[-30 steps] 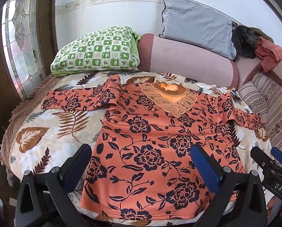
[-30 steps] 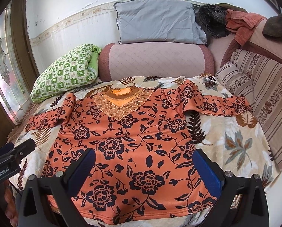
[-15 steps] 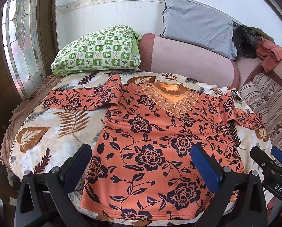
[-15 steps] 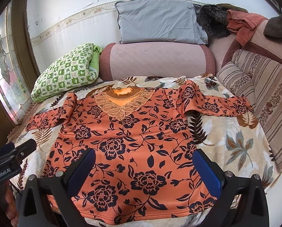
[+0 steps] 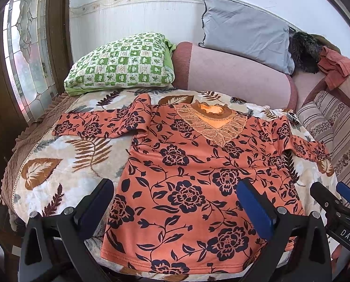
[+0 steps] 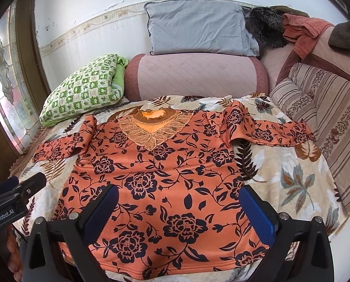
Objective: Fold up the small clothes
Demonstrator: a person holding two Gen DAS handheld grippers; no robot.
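An orange long-sleeved top (image 5: 193, 176) (image 6: 165, 178) with dark flowers and a lace neckline lies flat, front up, on a leaf-print blanket (image 5: 57, 164) (image 6: 292, 183). Both sleeves are spread sideways, the hem toward me. My left gripper (image 5: 175, 202) hovers open above the hem, its blue pads wide apart with nothing between them. My right gripper (image 6: 179, 204) is open too, over the lower part of the top. Each gripper's tip shows at the edge of the other view: the right gripper (image 5: 334, 199), the left gripper (image 6: 22, 185).
A green checked pillow (image 5: 121, 65) lies at the back left, a pink bolster (image 5: 233, 75) behind the neckline and a grey pillow (image 5: 243, 30) against the wall. Striped cushions (image 6: 327, 117) and heaped clothes (image 6: 301, 30) line the right side. A stained-glass window (image 5: 24, 54) is left.
Both views have shifted very slightly; the top sits a touch lower in each frame. The top itself and both grippers' openings are unchanged.
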